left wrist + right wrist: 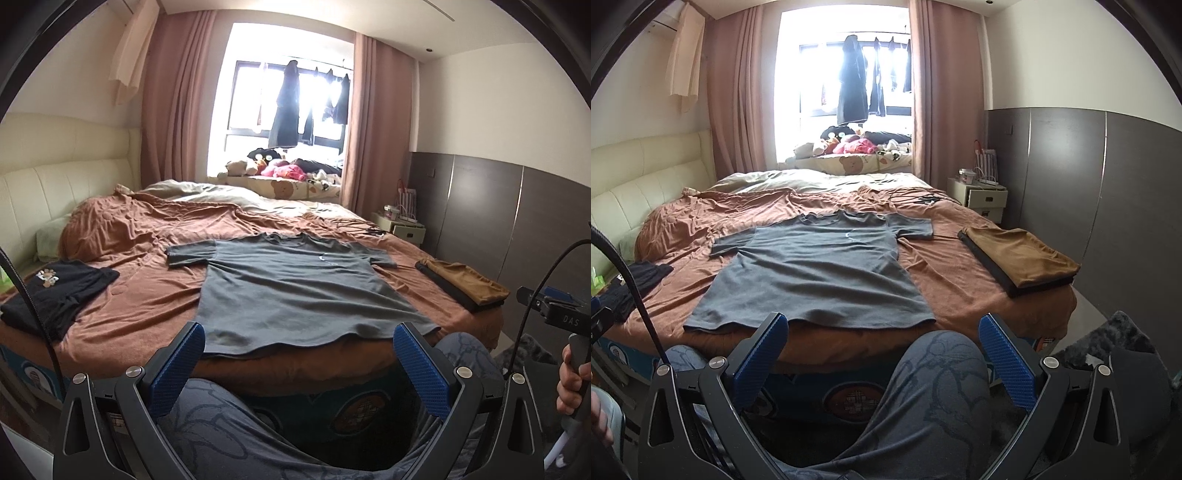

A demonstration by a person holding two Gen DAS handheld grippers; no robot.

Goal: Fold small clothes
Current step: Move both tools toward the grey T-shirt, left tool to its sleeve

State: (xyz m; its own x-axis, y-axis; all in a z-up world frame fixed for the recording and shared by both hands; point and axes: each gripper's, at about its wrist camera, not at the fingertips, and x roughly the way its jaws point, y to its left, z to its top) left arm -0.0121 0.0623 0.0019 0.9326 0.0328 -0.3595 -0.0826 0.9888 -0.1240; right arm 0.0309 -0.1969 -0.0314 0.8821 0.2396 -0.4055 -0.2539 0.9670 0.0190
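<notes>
Brown bedding covers the bed (147, 295) in your left wrist view, where the grey T-shirt (295, 288) lies spread flat with its hem at the near edge, a black garment (55, 291) to its left, and your left gripper (299, 339) gapes wide, holding nothing. From your right wrist view, the same T-shirt (816, 273) lies flat, a folded brown and black pile (1019, 258) sits to its right, and your right gripper (882, 328) hangs wide open and empty above your knee (942, 369).

Only "DAS" reads, on the right gripper (565, 319) body (left wrist view).
</notes>
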